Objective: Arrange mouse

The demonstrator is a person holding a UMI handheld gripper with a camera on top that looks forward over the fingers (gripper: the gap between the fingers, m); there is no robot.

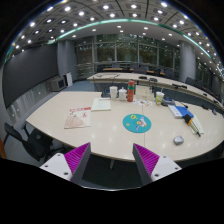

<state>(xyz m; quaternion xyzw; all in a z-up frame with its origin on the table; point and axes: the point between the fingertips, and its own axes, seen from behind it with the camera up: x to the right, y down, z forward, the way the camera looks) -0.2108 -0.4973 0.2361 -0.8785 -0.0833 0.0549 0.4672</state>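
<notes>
A small grey mouse lies on the large oval beige table, near its right front edge, beyond my right finger. A round teal mouse mat with a coloured picture lies at the table's middle, ahead of my fingers. My gripper is held well back from the table, above its front edge. Its two fingers with purple pads stand wide apart with nothing between them.
On the table are a magazine at the left, papers, cups and a red can at the back, and a blue item at the right. Dark office chairs stand around the table. More desks stand behind.
</notes>
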